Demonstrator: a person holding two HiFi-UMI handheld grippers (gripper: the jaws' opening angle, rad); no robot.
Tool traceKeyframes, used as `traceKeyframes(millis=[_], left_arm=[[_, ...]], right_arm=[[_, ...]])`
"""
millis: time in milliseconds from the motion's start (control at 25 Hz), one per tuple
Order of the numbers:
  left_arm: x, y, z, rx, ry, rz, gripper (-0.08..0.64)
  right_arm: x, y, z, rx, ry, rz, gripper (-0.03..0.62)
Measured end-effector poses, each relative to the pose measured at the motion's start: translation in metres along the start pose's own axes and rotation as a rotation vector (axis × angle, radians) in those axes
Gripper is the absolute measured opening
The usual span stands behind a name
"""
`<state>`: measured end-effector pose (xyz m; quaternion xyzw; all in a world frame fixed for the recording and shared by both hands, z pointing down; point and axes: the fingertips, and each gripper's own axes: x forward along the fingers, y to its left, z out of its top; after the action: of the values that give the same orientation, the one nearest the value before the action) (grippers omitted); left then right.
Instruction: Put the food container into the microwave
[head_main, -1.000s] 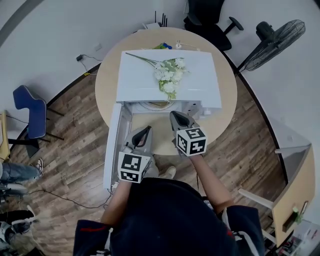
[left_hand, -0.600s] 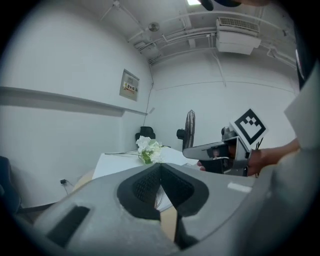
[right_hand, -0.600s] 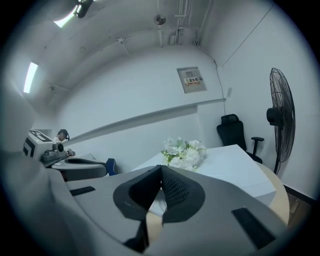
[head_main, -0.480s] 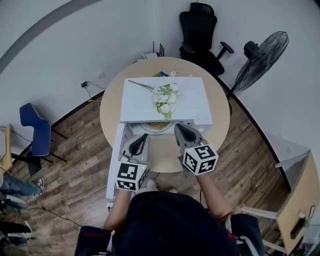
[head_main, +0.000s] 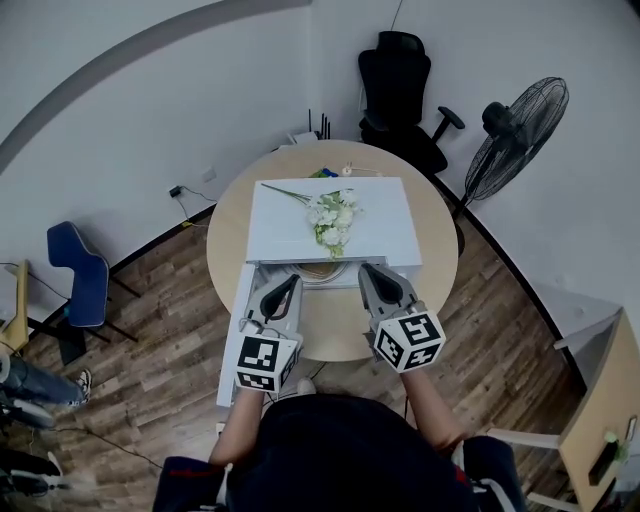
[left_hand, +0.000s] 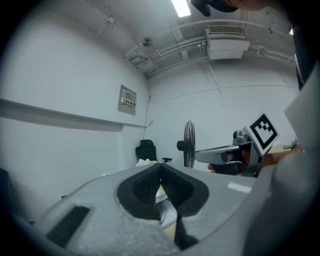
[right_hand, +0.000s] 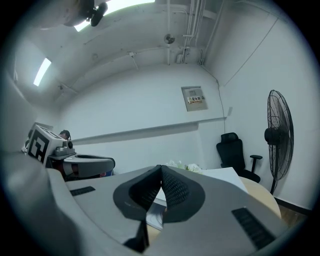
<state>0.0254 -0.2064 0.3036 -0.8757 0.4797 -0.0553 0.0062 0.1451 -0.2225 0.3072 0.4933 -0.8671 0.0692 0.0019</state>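
Note:
A white microwave (head_main: 375, 232) stands on a round wooden table (head_main: 330, 330), its door (head_main: 232, 340) swung open to the left. Inside the cavity a round food container (head_main: 318, 270) shows at the front edge; most of it is hidden under the microwave's top. My left gripper (head_main: 287, 283) is shut and holds nothing, just before the left of the opening. My right gripper (head_main: 370, 272) is also shut and holds nothing, at the opening's right side. In the left gripper view the left gripper (left_hand: 160, 166) has its pads pressed together. The right gripper (right_hand: 161, 169) shows the same in its own view.
White flowers (head_main: 332, 215) lie on top of the microwave. A black office chair (head_main: 400, 80) and a standing fan (head_main: 515, 125) are behind the table; a blue chair (head_main: 75, 275) is at the left. Another person's legs show at the far left edge.
The head view has risen and pulled back, so the table and microwave look smaller. Both grippers stay shut before the open microwave, now level with each other.

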Motion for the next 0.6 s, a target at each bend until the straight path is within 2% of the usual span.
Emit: traceKeyframes(millis=[160,600], left_arm=[[-0.005,0.002,0.003,0.034,-0.008,0.017,0.015],[-0.018,0.013,0.012,0.031,-0.032,0.042,0.015]], right_arm=[[-0.001,0.004,0.002,-0.006,-0.011,0.003,0.011],[0.003,0.015,-0.001,0.007,-0.018,0.013,0.011]])
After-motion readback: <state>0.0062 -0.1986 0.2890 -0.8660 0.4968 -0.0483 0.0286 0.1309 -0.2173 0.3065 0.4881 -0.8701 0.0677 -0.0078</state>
